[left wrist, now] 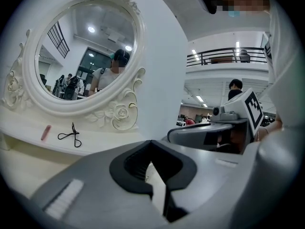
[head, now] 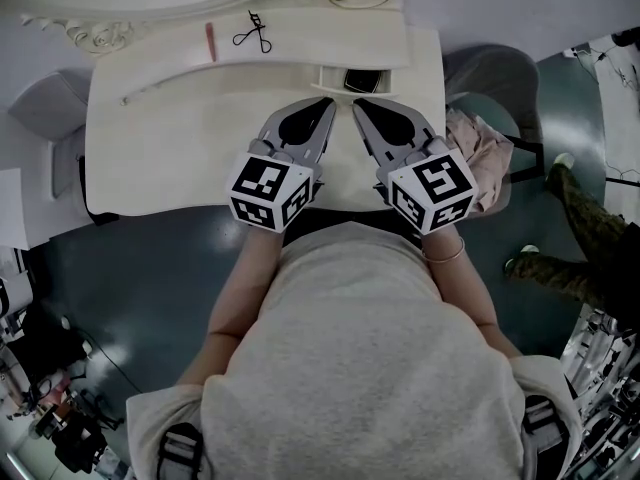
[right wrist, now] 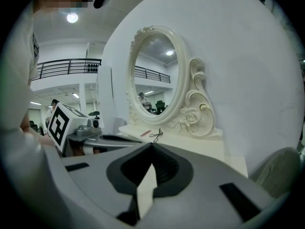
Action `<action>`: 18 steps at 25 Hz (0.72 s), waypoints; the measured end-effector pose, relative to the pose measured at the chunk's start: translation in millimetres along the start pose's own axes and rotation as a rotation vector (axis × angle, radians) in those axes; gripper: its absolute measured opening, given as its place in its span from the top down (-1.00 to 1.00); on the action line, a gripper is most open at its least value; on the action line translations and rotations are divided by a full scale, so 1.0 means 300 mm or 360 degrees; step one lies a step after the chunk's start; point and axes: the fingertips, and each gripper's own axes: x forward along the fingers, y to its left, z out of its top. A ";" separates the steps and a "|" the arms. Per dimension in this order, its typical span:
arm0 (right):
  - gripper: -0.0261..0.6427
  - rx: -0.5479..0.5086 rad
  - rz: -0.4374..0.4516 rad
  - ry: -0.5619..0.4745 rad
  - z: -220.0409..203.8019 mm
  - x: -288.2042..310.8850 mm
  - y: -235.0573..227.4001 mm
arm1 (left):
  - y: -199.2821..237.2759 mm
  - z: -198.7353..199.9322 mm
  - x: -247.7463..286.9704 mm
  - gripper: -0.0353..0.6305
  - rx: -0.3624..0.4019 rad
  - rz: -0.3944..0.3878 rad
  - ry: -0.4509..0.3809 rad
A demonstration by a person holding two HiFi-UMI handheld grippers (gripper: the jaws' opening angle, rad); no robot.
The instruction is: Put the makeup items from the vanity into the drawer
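On the cream vanity's raised back shelf lie a thin pink-red stick and a black eyelash curler. Both items also show under the mirror in the left gripper view, the stick beside the curler. A small drawer stands open below the shelf, dark inside. My left gripper and right gripper hover side by side over the tabletop, tips pointing at the drawer. Both are shut and hold nothing. The jaws are a hand's length short of the items.
An oval ornate mirror rises behind the shelf. A grey seat with a pinkish cloth stands right of the vanity, and a person's legs show beyond it. A pale chair sits at the left.
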 end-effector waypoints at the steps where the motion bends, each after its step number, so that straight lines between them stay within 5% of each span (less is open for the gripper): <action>1: 0.90 -0.0004 0.0009 0.0005 -0.001 0.000 0.003 | 0.000 -0.001 -0.001 0.87 -0.0001 0.0001 0.0002; 18: 0.90 -0.0266 0.0196 0.0190 -0.002 0.004 0.004 | 0.000 -0.013 0.015 0.87 -0.0016 -0.0030 0.0024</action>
